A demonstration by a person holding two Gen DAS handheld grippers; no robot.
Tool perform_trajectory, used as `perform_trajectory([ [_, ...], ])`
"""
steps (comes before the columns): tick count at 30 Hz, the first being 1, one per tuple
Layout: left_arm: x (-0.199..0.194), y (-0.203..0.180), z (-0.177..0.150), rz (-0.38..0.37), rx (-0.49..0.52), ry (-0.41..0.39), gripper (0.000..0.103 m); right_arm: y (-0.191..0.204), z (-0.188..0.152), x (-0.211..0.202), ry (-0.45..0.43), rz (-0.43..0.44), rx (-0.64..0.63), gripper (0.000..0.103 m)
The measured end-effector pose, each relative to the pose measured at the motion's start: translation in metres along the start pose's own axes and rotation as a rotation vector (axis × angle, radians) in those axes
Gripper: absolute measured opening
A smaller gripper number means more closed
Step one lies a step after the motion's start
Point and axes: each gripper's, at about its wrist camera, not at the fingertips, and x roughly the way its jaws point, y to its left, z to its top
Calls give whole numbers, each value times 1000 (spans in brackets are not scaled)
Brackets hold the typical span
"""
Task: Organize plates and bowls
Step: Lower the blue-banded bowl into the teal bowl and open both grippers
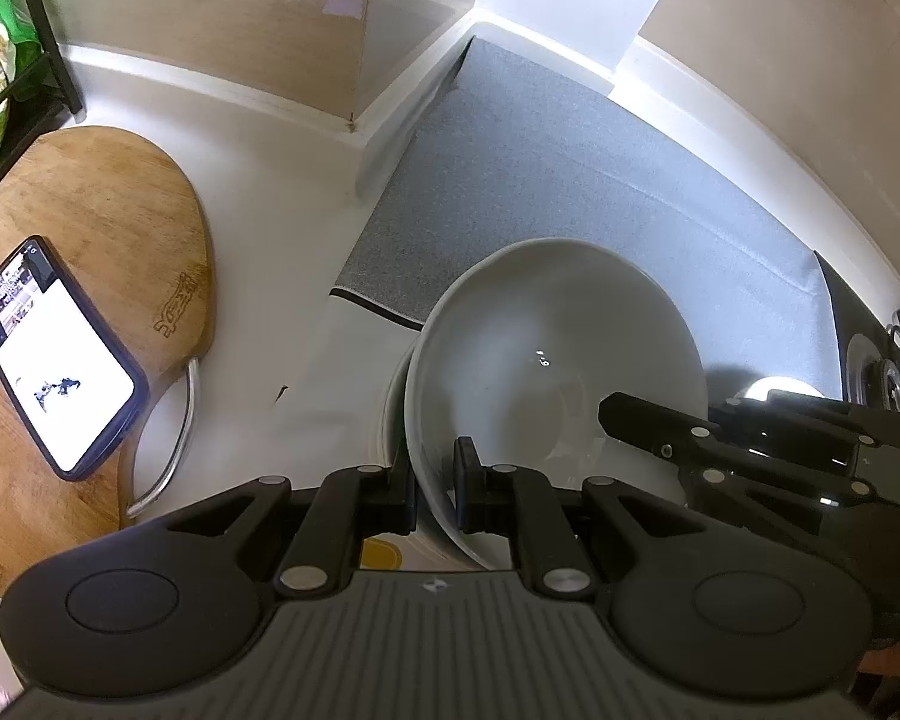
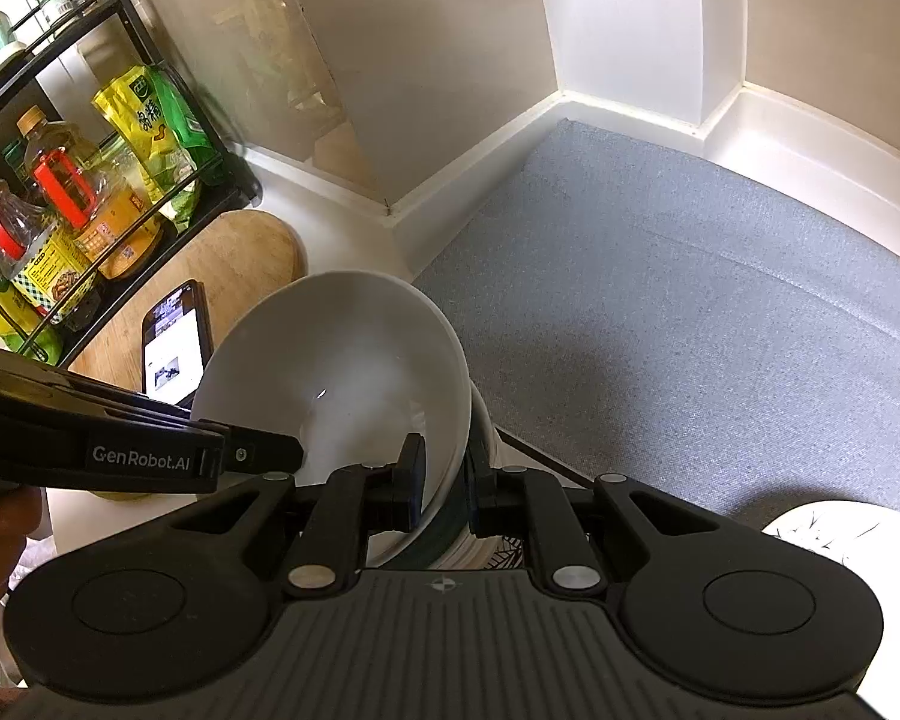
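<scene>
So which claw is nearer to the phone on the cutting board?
Left. The left claw grips the white bowl's rim on the side facing the phone; the right claw grips the far rim.

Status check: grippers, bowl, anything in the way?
Left gripper and right gripper jaws both clamped on white bowl rim. Bowl tilted over stacked dishes. Grey mat ahead.
</scene>
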Motion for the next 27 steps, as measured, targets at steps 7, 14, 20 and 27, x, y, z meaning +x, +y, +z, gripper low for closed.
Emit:
perform_trajectory([
  [7,0,4,0,-28,5,13,13,0,1,-2,7,2,-9,15],
  [14,2,5,2,-45,34,28,14,2,2,-3,13,-5,-10,15],
  [20,5,10,3,-80,34,42,14,0,3,-3,18,3,0,15],
  [27,6,14,3,-103,39,42,14,-4,5,-5,21,7,6,15],
])
